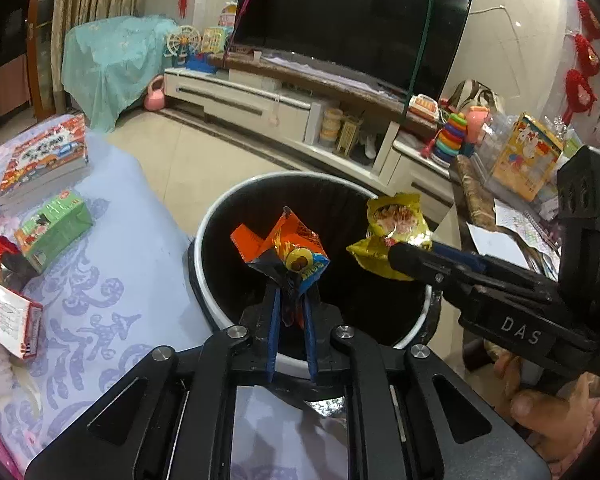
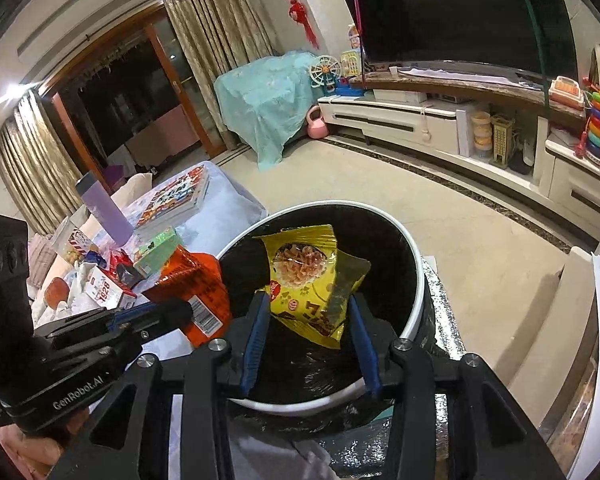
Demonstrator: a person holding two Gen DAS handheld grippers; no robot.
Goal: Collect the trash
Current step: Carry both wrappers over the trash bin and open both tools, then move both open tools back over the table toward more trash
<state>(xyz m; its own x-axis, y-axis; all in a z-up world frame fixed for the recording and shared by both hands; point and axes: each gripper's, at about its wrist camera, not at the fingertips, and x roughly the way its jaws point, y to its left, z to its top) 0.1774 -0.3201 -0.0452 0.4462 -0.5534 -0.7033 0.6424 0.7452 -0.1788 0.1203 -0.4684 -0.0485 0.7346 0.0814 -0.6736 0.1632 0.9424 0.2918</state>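
Note:
A black trash bin with a white rim (image 1: 204,236) (image 2: 418,276) stands on the floor beside the table. My left gripper (image 1: 291,292) is shut on an orange and blue snack wrapper (image 1: 284,246) and holds it over the bin's mouth; the wrapper also shows in the right wrist view (image 2: 200,292). My right gripper (image 2: 308,304) holds a yellow snack bag (image 2: 308,276) above the bin, its blue pads (image 2: 256,332) pressing both sides. In the left wrist view the right gripper (image 1: 410,254) reaches in from the right with the yellow bag (image 1: 392,228).
A table with a lilac patterned cloth (image 1: 112,280) carries a stack of books (image 1: 44,160), a green carton (image 1: 54,228), a white and red box (image 1: 12,320) and a purple bottle (image 2: 104,212). A TV stand (image 1: 260,100) with toys lies beyond. A cluttered counter (image 1: 500,200) is on the right.

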